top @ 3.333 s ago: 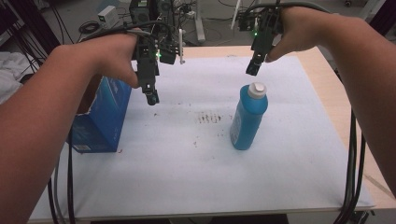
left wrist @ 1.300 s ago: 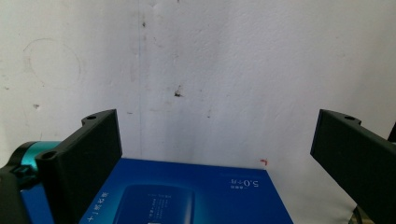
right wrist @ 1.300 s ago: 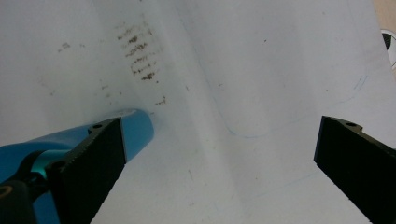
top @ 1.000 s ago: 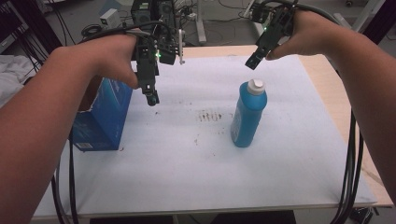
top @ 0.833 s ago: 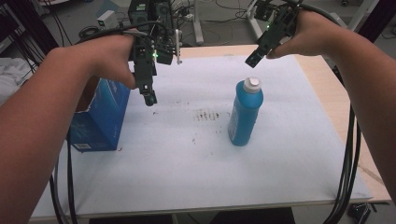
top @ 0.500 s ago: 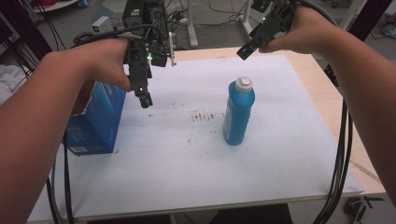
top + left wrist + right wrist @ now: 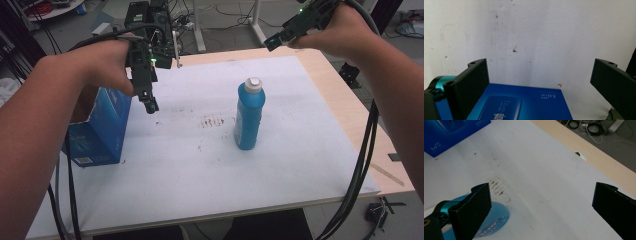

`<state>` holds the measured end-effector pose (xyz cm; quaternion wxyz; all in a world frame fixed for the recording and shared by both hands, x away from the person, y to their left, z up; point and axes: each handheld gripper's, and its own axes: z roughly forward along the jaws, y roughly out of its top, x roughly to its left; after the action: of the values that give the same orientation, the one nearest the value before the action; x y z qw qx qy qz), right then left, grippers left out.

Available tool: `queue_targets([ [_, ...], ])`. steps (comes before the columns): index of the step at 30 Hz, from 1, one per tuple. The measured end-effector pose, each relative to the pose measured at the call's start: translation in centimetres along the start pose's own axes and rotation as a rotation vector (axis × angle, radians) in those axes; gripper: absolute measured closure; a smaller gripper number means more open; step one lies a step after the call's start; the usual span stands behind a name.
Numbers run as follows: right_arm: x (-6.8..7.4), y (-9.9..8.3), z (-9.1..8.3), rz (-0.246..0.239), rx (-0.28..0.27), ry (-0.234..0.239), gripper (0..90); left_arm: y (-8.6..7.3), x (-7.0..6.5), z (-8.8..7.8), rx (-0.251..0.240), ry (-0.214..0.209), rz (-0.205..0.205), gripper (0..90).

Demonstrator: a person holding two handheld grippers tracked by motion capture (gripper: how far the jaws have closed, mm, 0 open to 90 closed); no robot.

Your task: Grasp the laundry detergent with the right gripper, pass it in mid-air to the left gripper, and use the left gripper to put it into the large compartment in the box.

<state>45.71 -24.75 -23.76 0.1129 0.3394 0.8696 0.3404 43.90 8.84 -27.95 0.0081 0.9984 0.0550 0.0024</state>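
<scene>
High view: right gripper has risen toward 1 o'clock, clear of the blue bottle, which stands upright mid-table, cap up, open room all round. Left gripper hovers beside the blue box at 9 o'clock.
Left gripper view: jaws wide apart, empty, above the box.
Right gripper view: jaws wide apart, empty; bottle below at 7 o'clock.

Bench: pale wood top, edge bare along right and far sides. White sheet covers most of top; brown speckled stains near middle, faint ring marks. Round cable port in wood near far edge. Floor: grey, littered with cables. White stand legs behind bench. Dark equipment at far left and far right. Light even, soft shadows.
</scene>
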Motion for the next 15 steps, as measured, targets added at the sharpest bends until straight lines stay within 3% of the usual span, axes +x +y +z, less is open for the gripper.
queue_targets([
  [1,0.2,-1.0,-0.7,0.029,-0.041,-0.015,1.6,0.0,-0.1,0.0,-0.002,0.001,0.001,1.8],
  [5,1.0,-2.9,-1.7,0.062,-0.104,-0.037,1.6,0.1,-0.5,-0.2,-0.001,0.006,0.014,1.9],
  [15,2.5,-5.4,-1.6,0.064,-0.103,-0.044,1.6,0.3,-1.3,-0.4,-0.003,0.012,0.027,1.8],
])
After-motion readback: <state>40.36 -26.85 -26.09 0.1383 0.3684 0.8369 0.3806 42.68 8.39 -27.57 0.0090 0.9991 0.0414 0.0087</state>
